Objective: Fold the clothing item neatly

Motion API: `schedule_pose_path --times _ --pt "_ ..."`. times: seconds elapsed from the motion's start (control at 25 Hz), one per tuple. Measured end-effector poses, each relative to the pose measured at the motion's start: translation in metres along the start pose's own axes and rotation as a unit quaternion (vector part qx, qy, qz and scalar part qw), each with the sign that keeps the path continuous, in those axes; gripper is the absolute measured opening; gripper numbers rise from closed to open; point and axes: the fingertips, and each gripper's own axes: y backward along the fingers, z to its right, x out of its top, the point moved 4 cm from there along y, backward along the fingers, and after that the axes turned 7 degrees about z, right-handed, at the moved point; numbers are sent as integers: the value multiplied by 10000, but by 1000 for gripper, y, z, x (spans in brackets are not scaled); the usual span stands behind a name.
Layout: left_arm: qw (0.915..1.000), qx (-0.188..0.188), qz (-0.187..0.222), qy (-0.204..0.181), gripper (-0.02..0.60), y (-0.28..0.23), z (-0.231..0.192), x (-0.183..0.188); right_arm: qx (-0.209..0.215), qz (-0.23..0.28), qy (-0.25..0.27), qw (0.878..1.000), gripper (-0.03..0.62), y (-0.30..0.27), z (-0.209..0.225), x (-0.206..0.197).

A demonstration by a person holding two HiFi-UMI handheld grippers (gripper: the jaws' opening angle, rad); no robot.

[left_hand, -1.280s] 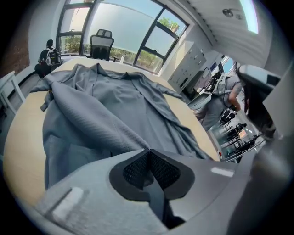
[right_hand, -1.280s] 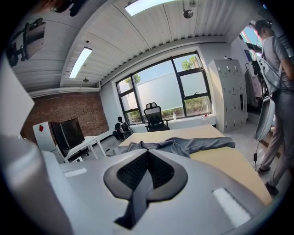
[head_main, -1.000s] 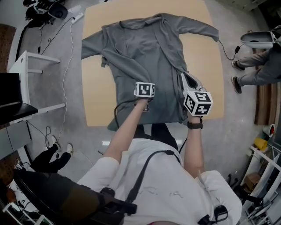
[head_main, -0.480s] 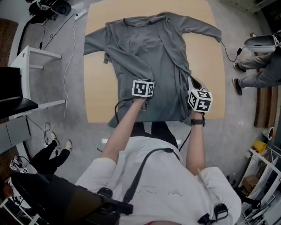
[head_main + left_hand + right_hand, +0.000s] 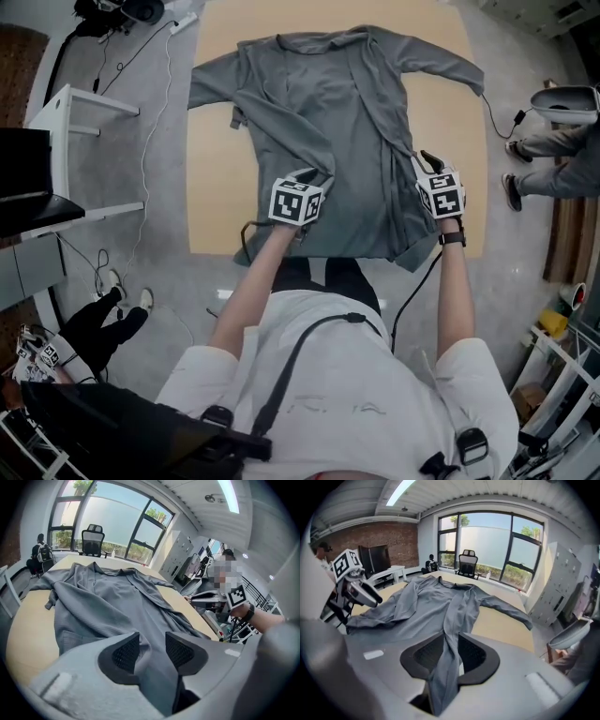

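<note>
A grey long-sleeved garment (image 5: 347,112) lies spread on the wooden table (image 5: 211,187), sleeves out, front panels loosely overlapping. My left gripper (image 5: 317,176) hovers over its lower middle. In the left gripper view its jaws (image 5: 152,651) have just been opening and stand apart, with a ridge of grey cloth (image 5: 108,602) running between them, not pinched. My right gripper (image 5: 424,159) is at the garment's lower right edge. In the right gripper view its jaws (image 5: 450,653) have just been opening a little, and a bunched strip of the front panel (image 5: 436,602) still fills the narrow gap between the pads.
A white shelf unit (image 5: 84,150) and loose cables (image 5: 150,112) are on the floor left of the table. A person's legs (image 5: 553,155) show at the right, another person (image 5: 103,328) at lower left. An office chair (image 5: 467,562) stands beyond the table's far end.
My left gripper has risen off the cloth and its jaws have spread. My right gripper has dropped and moved right toward the garment's lower right edge, rolling as it went.
</note>
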Motion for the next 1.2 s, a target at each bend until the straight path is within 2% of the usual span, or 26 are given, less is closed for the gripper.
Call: schedule_pose_path --times 0.08,0.2,0.36,0.52,0.76,0.92,1.04,1.2 --pt "9999 -11 64 -97 184 3 3 3 342 -272 376 9983 126 -15 5 -5" --pt "9996 0 125 -259 184 11 6 6 725 -647 596 9935 129 -41 9 -19" --pt "9997 -18 167 -182 184 17 8 5 1127 -1082 622 9858 114 -67 17 -42" --pt "9998 63 184 -89 183 21 4 -1 1441 -1389 304 9793 87 -77 24 -58" --pt "9997 211 148 -11 183 32 -2 -11 1336 -1493 -68 9797 48 -80 24 -61" --pt "9994 234 226 78 183 43 -1 -14 1143 -1339 -344 9838 35 -66 17 -52" --pt "9992 200 308 169 183 52 -4 -13 1055 -1070 -826 9852 32 -47 1 -33" --pt "9982 169 505 280 183 64 -10 -2 1030 -584 -1562 9806 31 -19 -32 9"
